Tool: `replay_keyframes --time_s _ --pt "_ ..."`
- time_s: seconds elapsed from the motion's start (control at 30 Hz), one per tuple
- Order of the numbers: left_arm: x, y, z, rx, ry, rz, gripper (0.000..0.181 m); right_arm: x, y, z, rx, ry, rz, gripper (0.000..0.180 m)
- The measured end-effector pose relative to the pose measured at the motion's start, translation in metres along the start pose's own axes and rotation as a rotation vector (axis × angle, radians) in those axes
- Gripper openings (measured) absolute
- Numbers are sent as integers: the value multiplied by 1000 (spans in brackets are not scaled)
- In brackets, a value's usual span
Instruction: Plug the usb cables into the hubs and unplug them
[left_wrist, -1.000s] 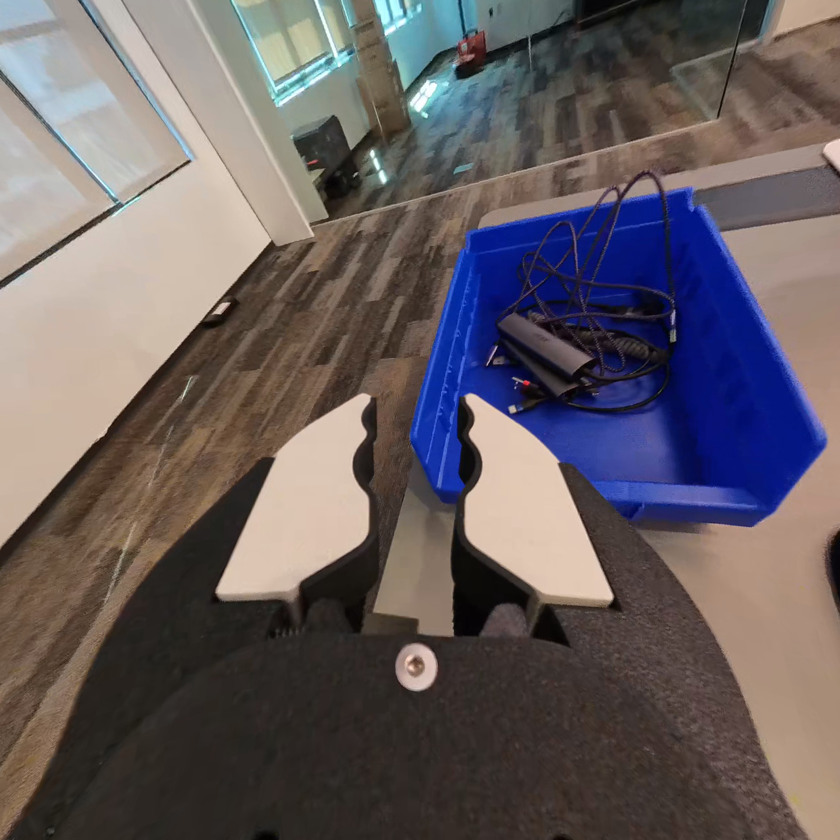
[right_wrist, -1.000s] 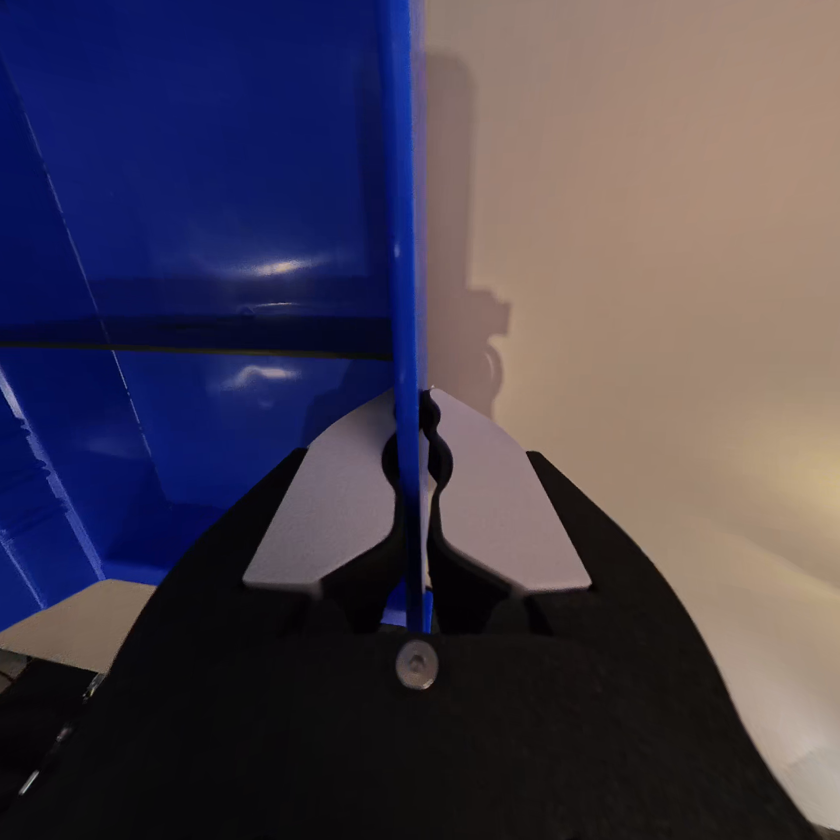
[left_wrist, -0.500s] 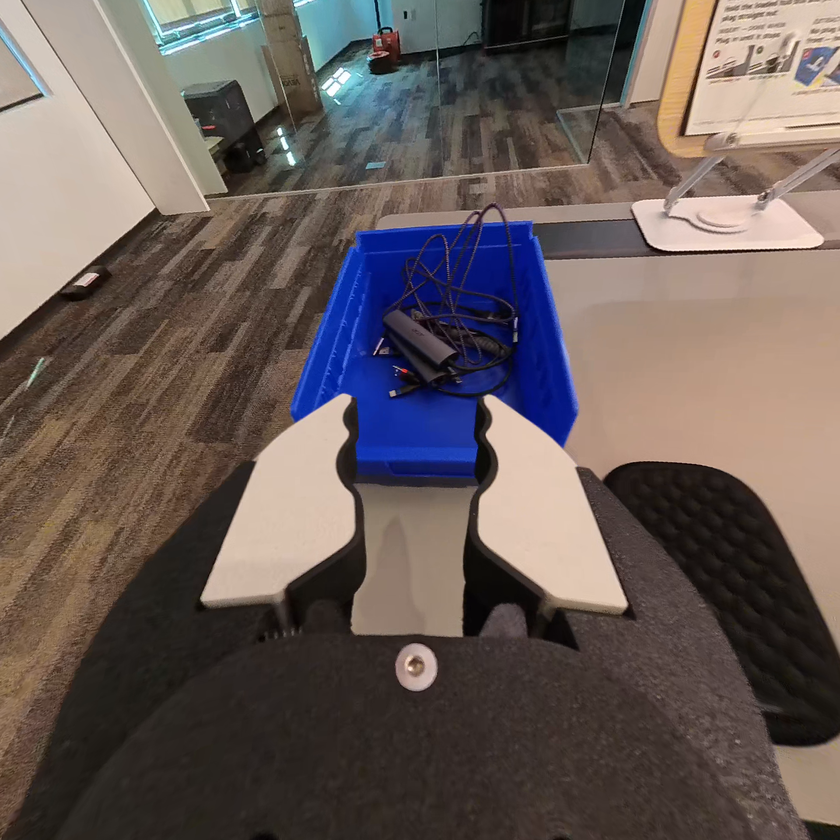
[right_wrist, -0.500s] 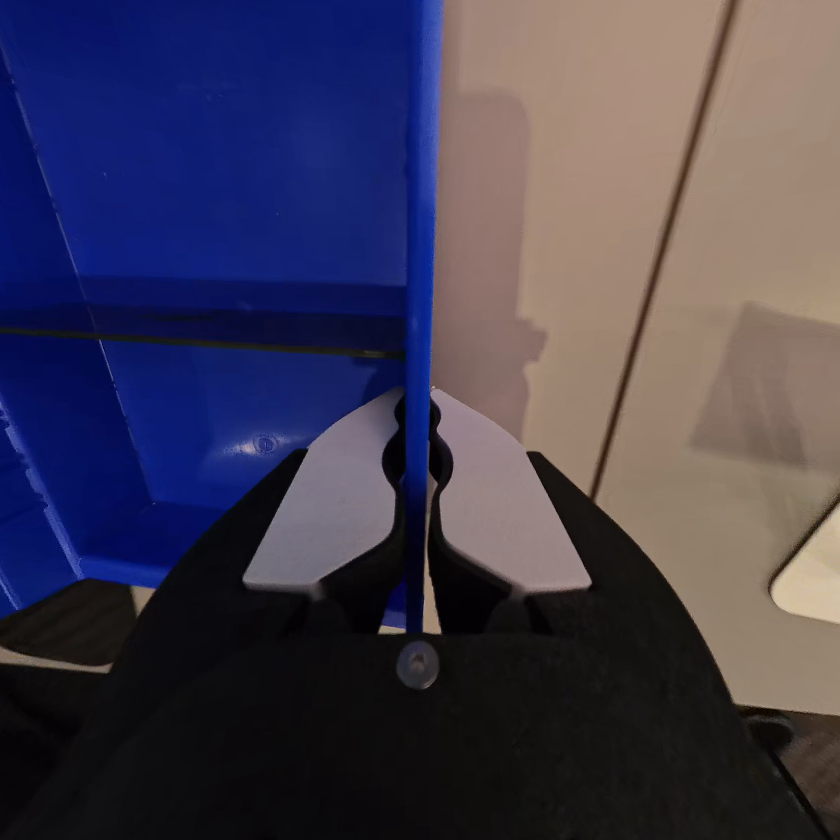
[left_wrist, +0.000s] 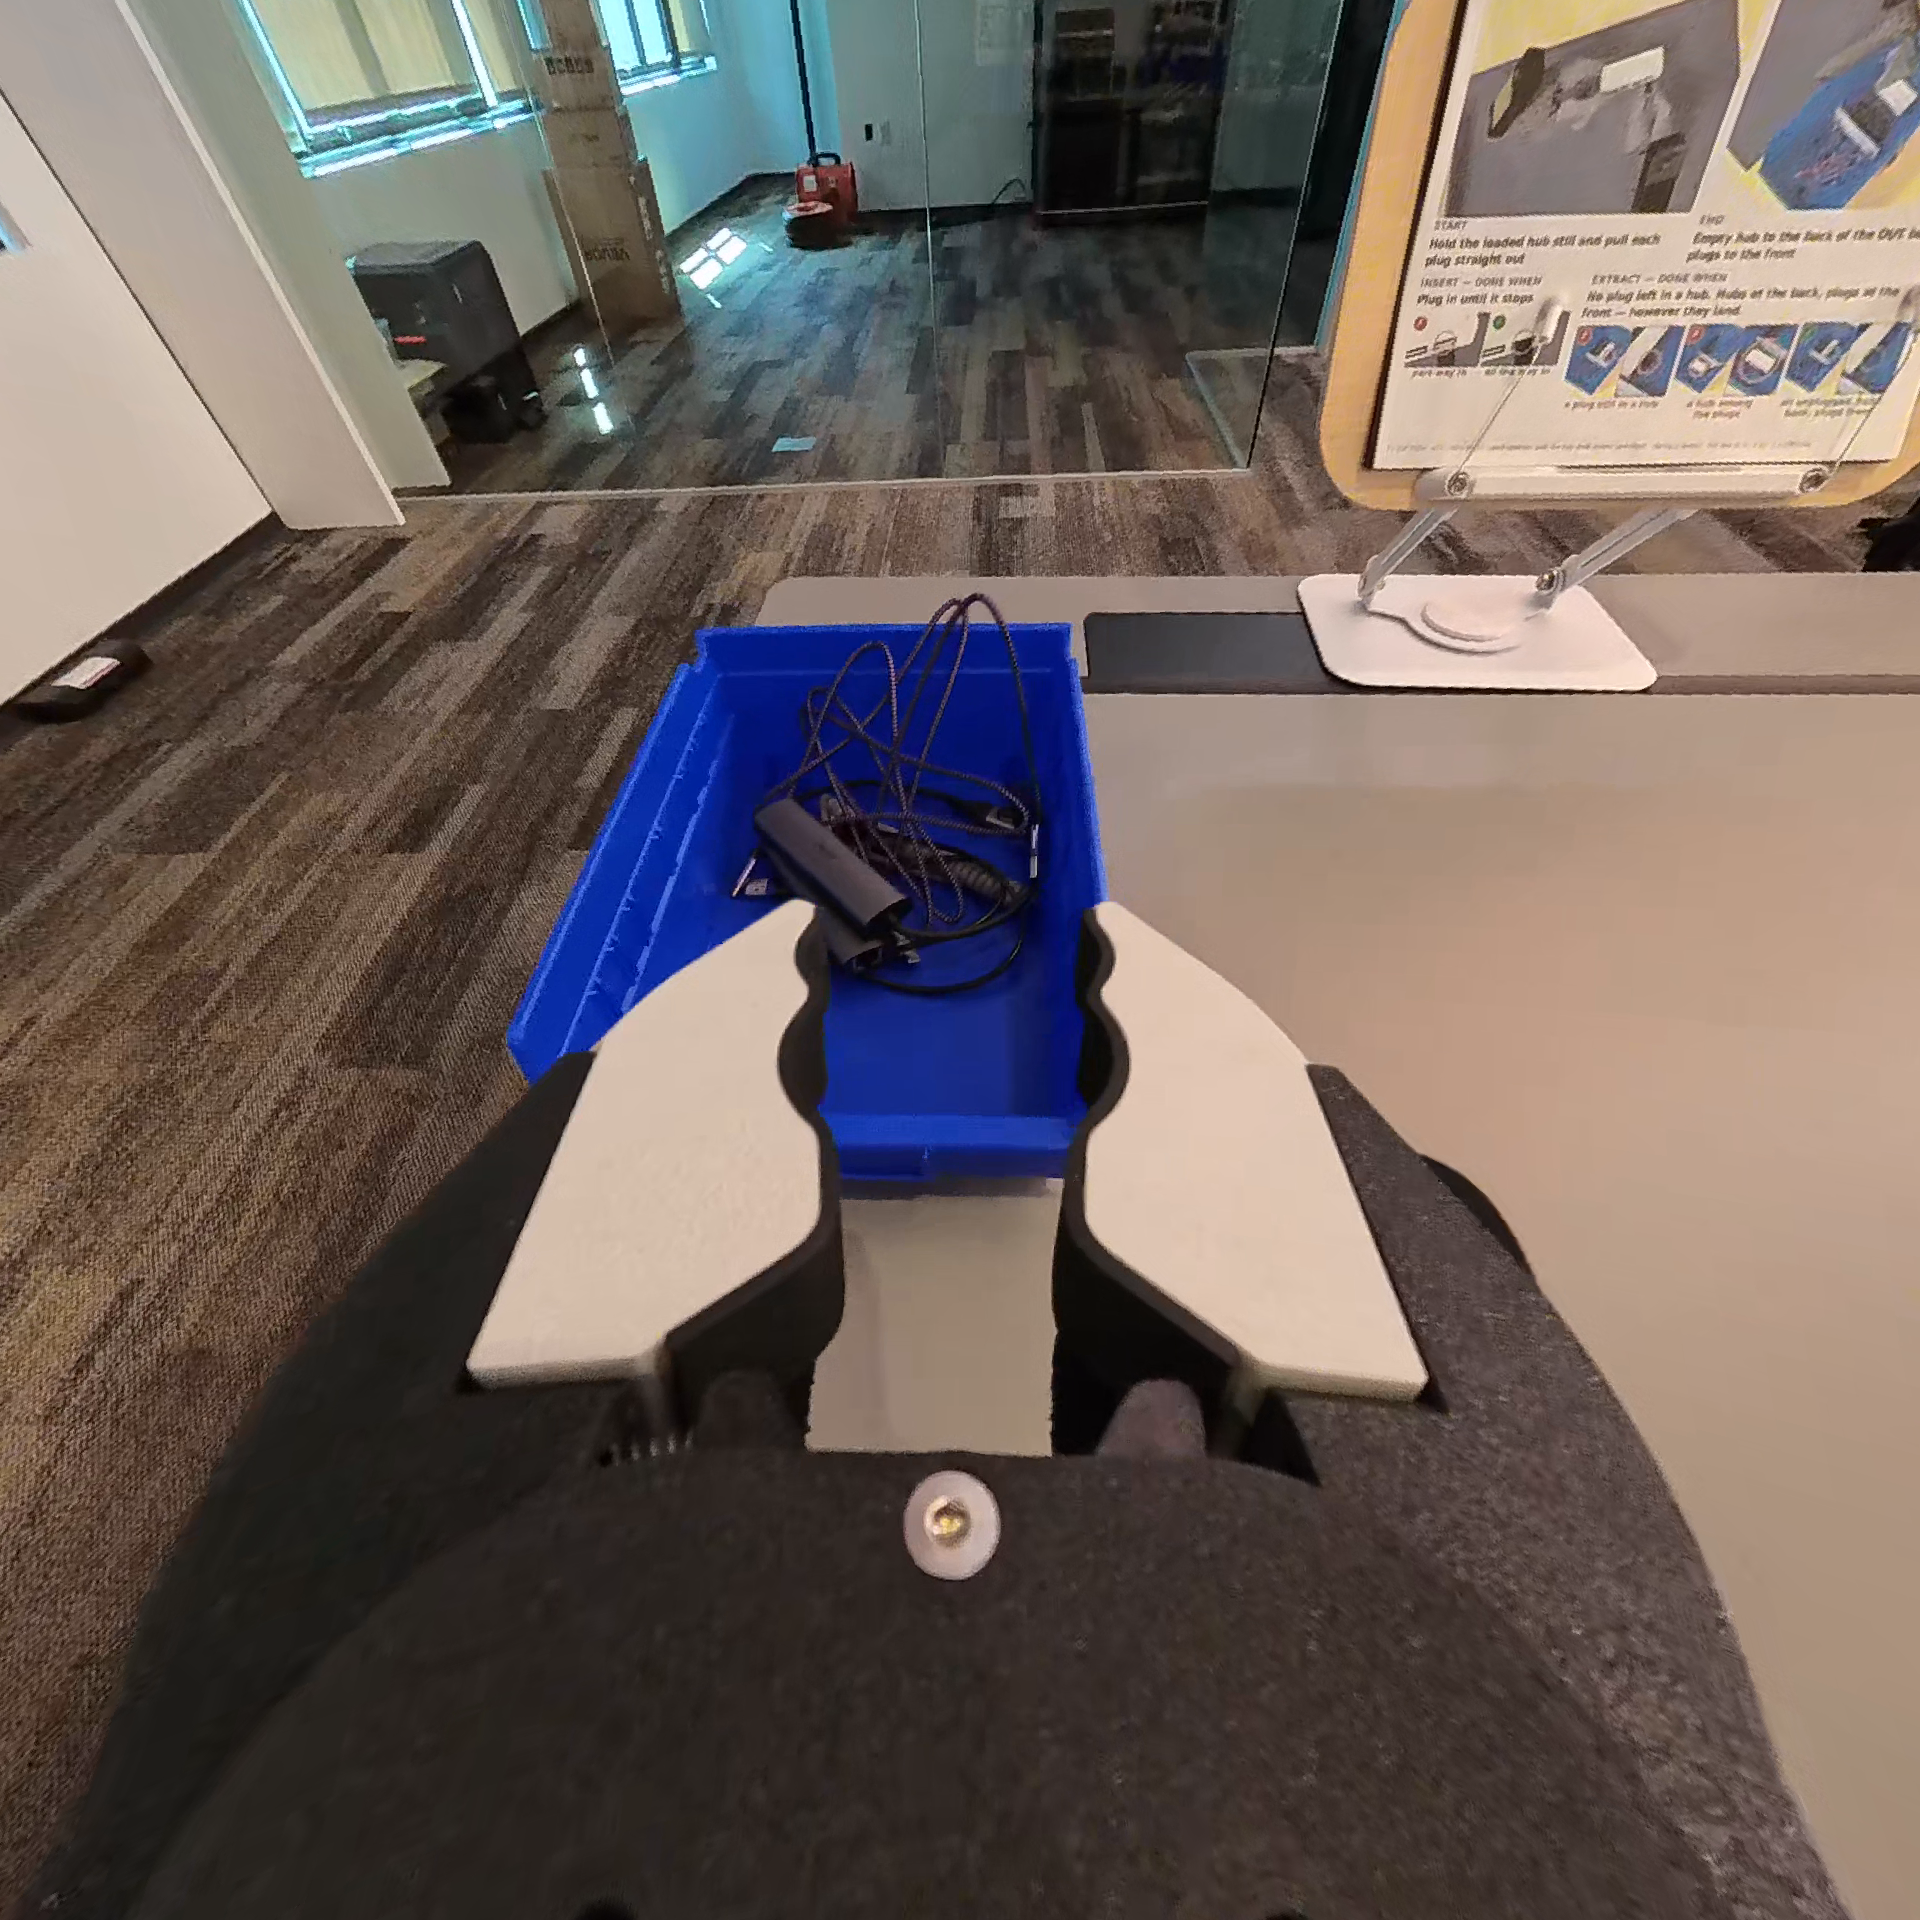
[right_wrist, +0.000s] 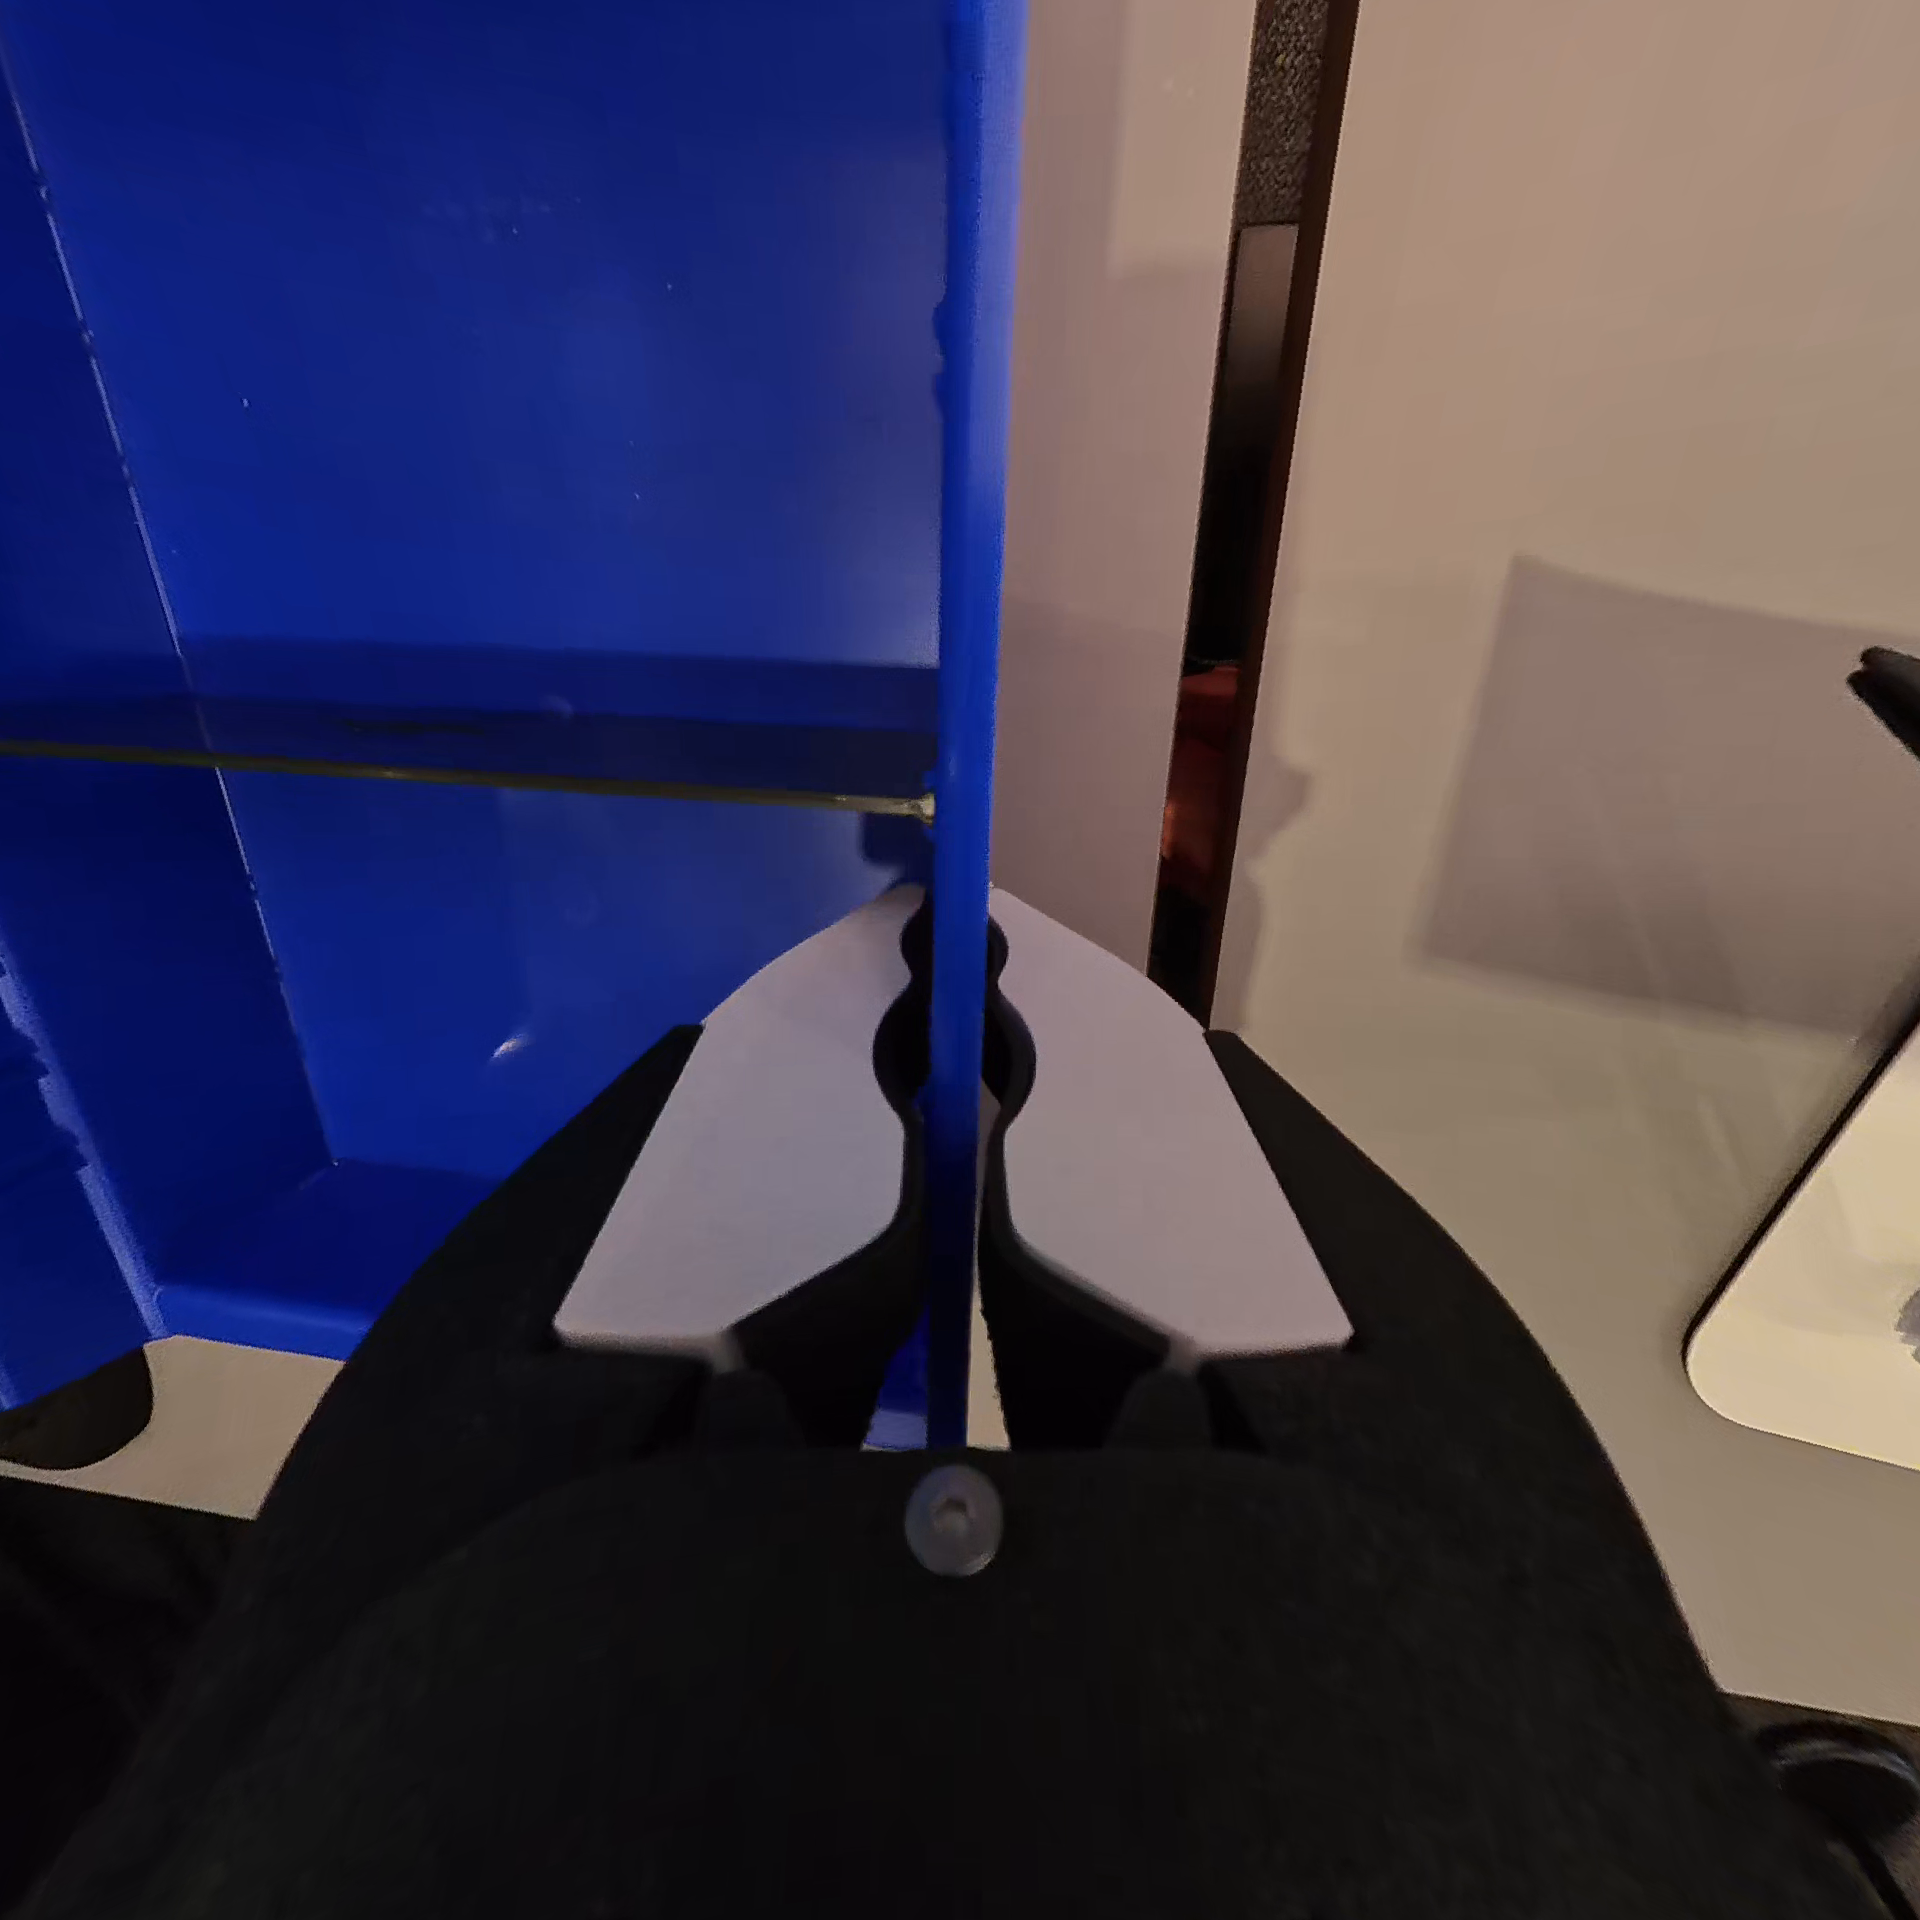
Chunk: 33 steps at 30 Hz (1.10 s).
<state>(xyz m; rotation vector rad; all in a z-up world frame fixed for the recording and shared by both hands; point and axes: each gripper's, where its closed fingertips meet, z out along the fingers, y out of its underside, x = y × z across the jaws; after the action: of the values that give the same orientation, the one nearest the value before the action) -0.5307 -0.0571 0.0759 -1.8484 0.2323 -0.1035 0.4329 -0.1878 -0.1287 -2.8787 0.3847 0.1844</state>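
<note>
A blue bin (left_wrist: 623, 914) stands at the table's left edge in the left wrist view. It holds dark USB hubs (left_wrist: 821, 857) and a tangle of dark braided cables (left_wrist: 935, 748). My left gripper (left_wrist: 945, 925) is open and empty, just short of the bin's near wall and aimed at the hubs. In the right wrist view, my right gripper (right_wrist: 954, 904) is shut on the thin side wall (right_wrist: 961, 520) of a second blue bin, whose visible inside is bare. What lies under that bin is hidden.
A grey table (left_wrist: 1455, 935) stretches to the right of the first bin. A stand with an instruction sheet (left_wrist: 1621, 260) sits at the back right on a white base (left_wrist: 1475, 634). Carpet floor (left_wrist: 260, 935) lies left. A white plate (right_wrist: 1818, 1299) shows at the right. The grippers' ends are close to 100 cm from one another. The white plate (right_wrist: 1818, 1299) sits 25 cm or so from the ends of my right fingers.
My left gripper has swung right to face the cable bin head-on, and its jaws have opened wider. My right gripper stays clamped on its bin wall while the background shifts behind it.
</note>
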Motion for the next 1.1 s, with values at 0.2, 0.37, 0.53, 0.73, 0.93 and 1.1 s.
replay_keyframes --time_s 0.2,0.37,0.53,0.73,0.93,1.1 --pt "-7 14 6 -29 -29 3 46 -2 2 0 3 -9 19 5" --pt "-55 28 17 -21 -151 -2 48 -2 -3 -1 47 18 3 25" --pt "-134 54 35 -69 -338 65 50 -7 -27 -35 210 153 -74 50" --pt "-153 76 93 -143 -145 -69 51 -57 -42 -88 371 195 -173 51" --pt "-149 106 129 -251 -108 -79 45 -109 -39 -118 467 272 -325 44" --pt "-157 127 141 -257 -163 -31 20 -142 -36 -126 469 270 -380 42"
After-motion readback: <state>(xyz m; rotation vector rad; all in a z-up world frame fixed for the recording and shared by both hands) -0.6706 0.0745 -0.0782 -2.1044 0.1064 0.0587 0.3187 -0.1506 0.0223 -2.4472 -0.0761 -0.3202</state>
